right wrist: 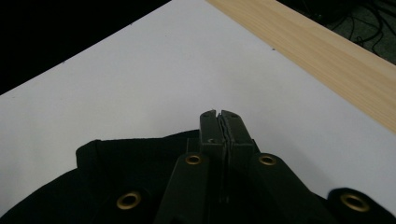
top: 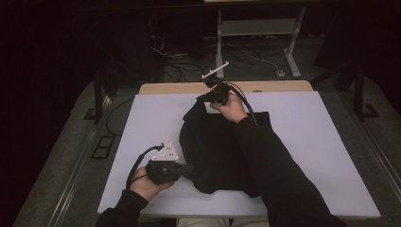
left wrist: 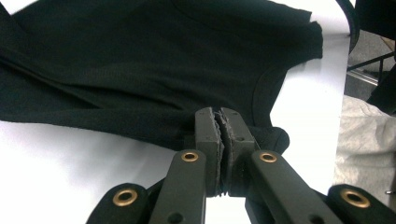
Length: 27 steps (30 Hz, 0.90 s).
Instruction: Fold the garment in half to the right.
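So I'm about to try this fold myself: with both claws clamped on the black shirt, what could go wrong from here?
1. Each claw pinches only a thin edge of the shirt; the left claw grips near the hem, so the cloth might slip out if pulled.
2. The right claw holds the far edge close to the white board's wooden border; a long pull could drag the shirt off.
3. The middle is bunched, so creases may get folded in.

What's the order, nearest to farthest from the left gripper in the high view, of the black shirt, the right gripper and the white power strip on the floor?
From the left gripper:
1. Black shirt, its near edge pinched in the jaws.
2. Right gripper, across the shirt at its far edge, near the wooden strip.
3. White power strip, on the floor beyond the table, far right.
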Motion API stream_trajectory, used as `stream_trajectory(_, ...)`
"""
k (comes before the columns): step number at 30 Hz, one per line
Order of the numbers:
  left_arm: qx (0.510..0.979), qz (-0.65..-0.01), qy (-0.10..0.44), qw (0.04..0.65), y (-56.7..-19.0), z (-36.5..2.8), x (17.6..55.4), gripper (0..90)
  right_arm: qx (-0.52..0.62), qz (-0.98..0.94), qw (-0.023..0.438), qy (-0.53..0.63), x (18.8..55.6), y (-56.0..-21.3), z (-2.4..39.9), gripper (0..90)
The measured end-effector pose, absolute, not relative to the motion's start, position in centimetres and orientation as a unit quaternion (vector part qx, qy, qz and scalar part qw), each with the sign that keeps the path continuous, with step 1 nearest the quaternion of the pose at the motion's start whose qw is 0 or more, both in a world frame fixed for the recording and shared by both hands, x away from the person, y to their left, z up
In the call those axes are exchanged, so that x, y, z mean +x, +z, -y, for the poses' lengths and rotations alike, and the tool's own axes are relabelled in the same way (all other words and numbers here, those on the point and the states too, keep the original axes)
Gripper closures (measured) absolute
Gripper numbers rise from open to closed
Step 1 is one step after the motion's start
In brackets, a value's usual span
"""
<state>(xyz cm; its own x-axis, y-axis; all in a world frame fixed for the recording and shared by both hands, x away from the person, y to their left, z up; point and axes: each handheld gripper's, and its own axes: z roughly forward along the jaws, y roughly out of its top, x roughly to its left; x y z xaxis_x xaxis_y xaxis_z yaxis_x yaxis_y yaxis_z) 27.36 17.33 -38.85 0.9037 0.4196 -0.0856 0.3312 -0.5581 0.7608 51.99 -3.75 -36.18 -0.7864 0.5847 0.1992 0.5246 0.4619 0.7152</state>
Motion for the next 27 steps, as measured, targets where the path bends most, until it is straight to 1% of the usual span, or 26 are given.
stream_trajectory(27,0.876,-0.189,0.051,0.441,-37.2,-13.9,28.5,85.6,0.359,-0.835,0.051,0.415,51.7,-35.7,9.4,87.2)
